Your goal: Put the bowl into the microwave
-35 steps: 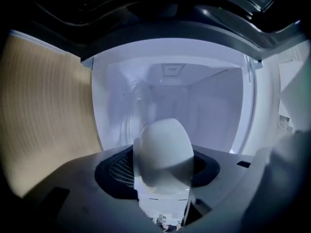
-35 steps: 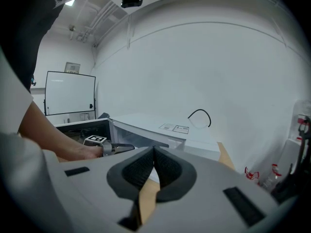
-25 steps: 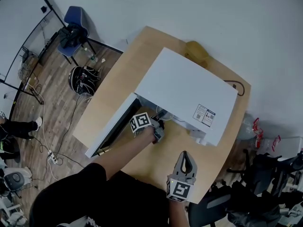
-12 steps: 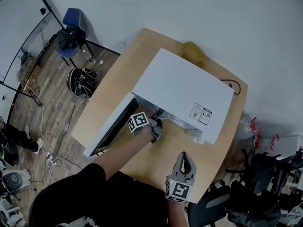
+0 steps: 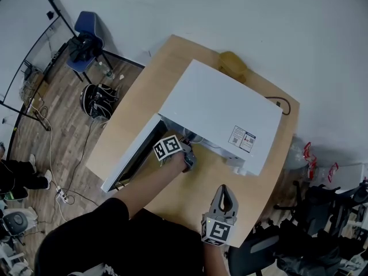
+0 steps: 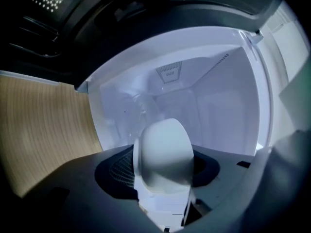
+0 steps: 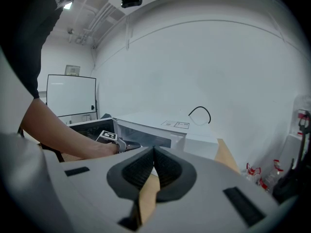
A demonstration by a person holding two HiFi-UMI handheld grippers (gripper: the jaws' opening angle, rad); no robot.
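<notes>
The white microwave (image 5: 221,111) sits on the wooden table (image 5: 138,96) with its door (image 5: 135,154) swung open to the left. My left gripper (image 5: 187,154) is at the mouth of the oven, shut on a white bowl (image 6: 163,152) held on edge between its jaws. Beyond the bowl lies the lit white cavity (image 6: 204,96). From the head view the bowl is hidden under the microwave's top. My right gripper (image 5: 225,195) hovers near the table's front edge, shut, with nothing held; its fingertips (image 7: 153,149) meet.
A yellowish object (image 5: 233,62) and a black cable (image 5: 282,102) lie behind the microwave. The dark door (image 6: 97,13) stands close on the left gripper's left. A blue chair (image 5: 86,33) and bags stand on the floor at left, an office chair (image 5: 322,211) at right.
My left gripper has edged a little further into the microwave's opening with the bowl, which no longer shows from above. The right gripper has stayed put.
</notes>
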